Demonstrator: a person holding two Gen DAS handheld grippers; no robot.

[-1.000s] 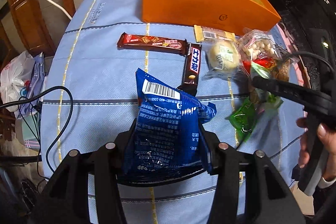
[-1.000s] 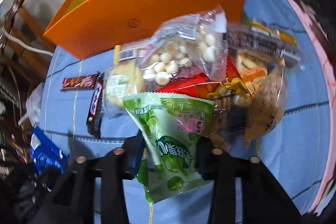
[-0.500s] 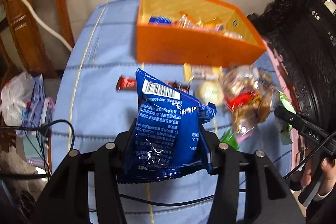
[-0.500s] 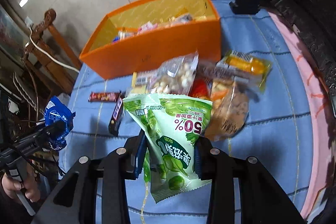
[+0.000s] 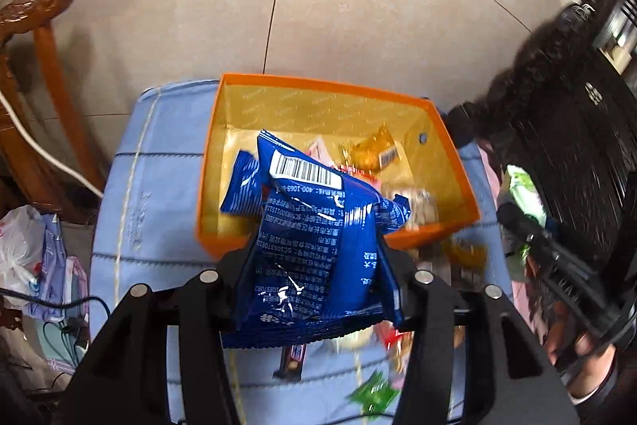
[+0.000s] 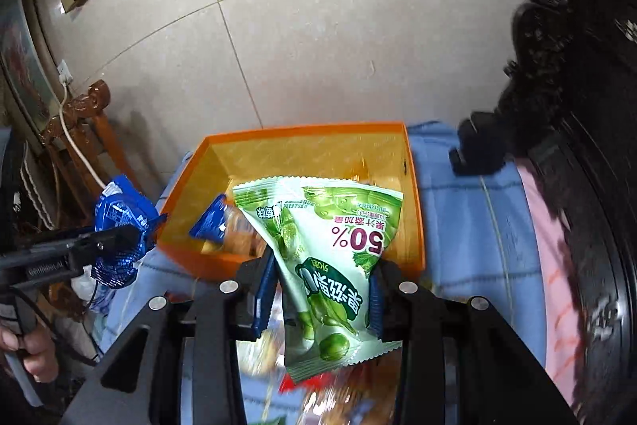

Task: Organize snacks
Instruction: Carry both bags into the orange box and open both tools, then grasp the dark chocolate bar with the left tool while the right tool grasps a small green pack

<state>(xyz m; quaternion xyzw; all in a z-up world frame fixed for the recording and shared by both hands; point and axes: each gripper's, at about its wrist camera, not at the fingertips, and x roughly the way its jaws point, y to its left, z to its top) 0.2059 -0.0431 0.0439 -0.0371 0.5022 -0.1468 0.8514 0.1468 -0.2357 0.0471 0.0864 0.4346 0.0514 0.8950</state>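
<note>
My left gripper (image 5: 314, 277) is shut on a blue snack packet (image 5: 314, 237) and holds it above the near edge of the orange box (image 5: 278, 82). My right gripper (image 6: 322, 289) is shut on a green-and-white snack packet (image 6: 330, 265) and holds it above the same orange box (image 6: 302, 130). The box holds several snacks, among them a small blue packet (image 6: 211, 222) and a yellow-wrapped one (image 5: 374, 150). The left gripper with its blue packet (image 6: 119, 230) shows at the left of the right wrist view. The right gripper with its green packet (image 5: 521, 194) shows at the right of the left wrist view.
The box stands on a table with a blue cloth (image 5: 159, 162). Loose snacks lie on the cloth below the grippers, including a green packet (image 5: 374, 393) and a dark bar (image 5: 292, 361). A wooden chair (image 5: 36, 26) stands at left, dark carved furniture (image 6: 577, 106) at right.
Both grippers have risen and moved forward from the snack pile to over the orange box, each still holding its packet. The box's inside now shows from above.
</note>
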